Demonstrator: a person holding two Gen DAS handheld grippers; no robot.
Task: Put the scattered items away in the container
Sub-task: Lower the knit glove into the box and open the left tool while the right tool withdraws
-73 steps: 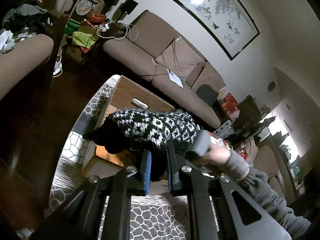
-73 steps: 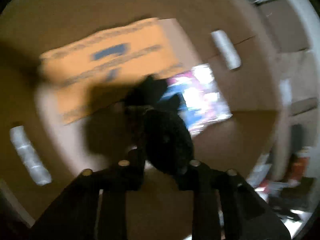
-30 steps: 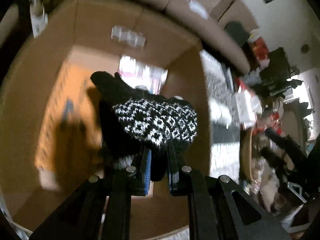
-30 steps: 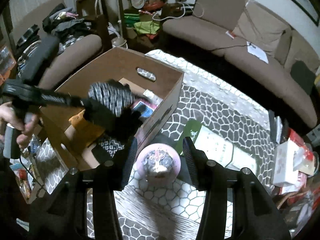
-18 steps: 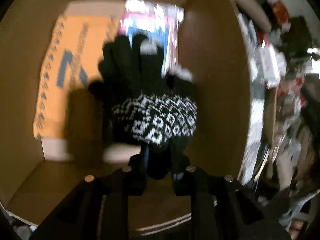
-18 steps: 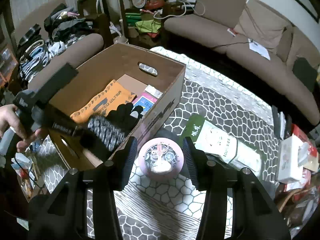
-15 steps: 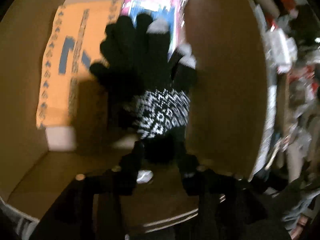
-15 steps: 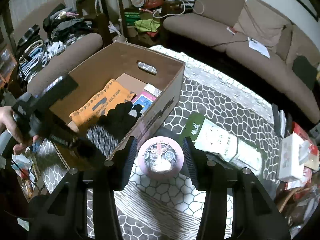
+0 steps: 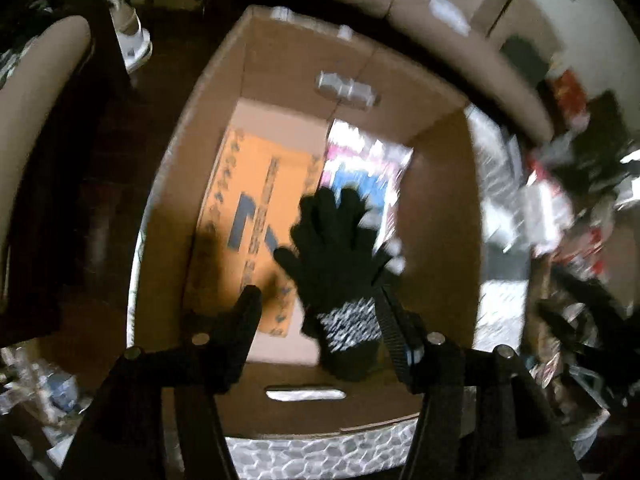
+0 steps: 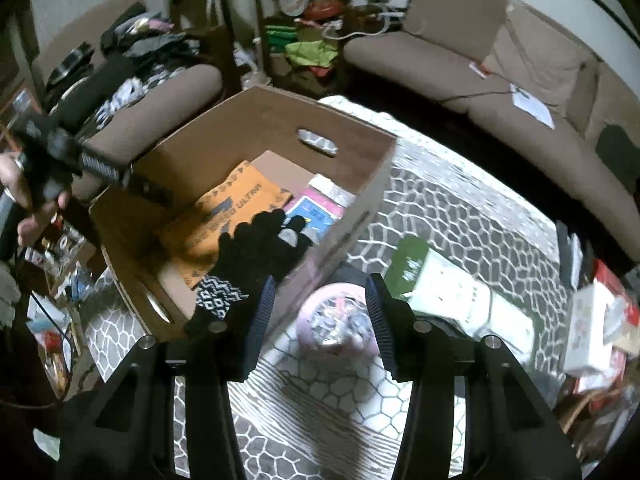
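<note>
**Over the box: glove let go, pink tin waits**

Above the open cardboard box [image 9: 436, 208], the left gripper [image 9: 316, 308] has just been opening its jaws; they now stand well apart, and the black knitted glove [image 9: 340, 264] lies between them. It brushes the right-hand finger at most, with clear space on the other side, so it looks released, not pinched. From the right wrist view the glove [image 10: 256, 256] hangs over the near wall of the box [image 10: 352, 148], fingers spread inward.

The step in hand is dropping the glove into the container. It seems all but done, though whether the glove has settled on the bottom cannot be told through the blur.

Inside lie an orange printed packet [image 9: 256, 216] and a pink-and-blue packet [image 9: 360, 168], side by side on the floor of the box.

The right gripper [image 10: 318, 320] is partly open with nothing between its pads, poised over a round pink tin [image 10: 340, 328] on the patterned rug [image 10: 460, 208], just outside the box. A green-and-white carton [image 10: 448, 288] lies beside it. Next, I judge, the right gripper must lower around the tin and close.
</note>
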